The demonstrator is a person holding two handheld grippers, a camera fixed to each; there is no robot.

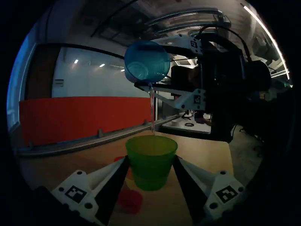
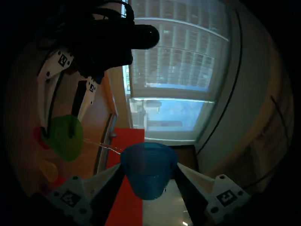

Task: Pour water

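- Water (image 1: 152, 109) runs thin from the tilted blue cup (image 1: 146, 61), clamped in the right gripper (image 2: 149, 165), into the green cup (image 1: 151, 167) on the table (image 1: 203, 150), pinched by the left gripper (image 1: 151, 158)
- tip faster or drift sideways and it likely misses the rim

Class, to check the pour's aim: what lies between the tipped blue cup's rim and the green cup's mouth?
A thin stream of water falls from the blue cup into the green cup, seen in the left gripper view.
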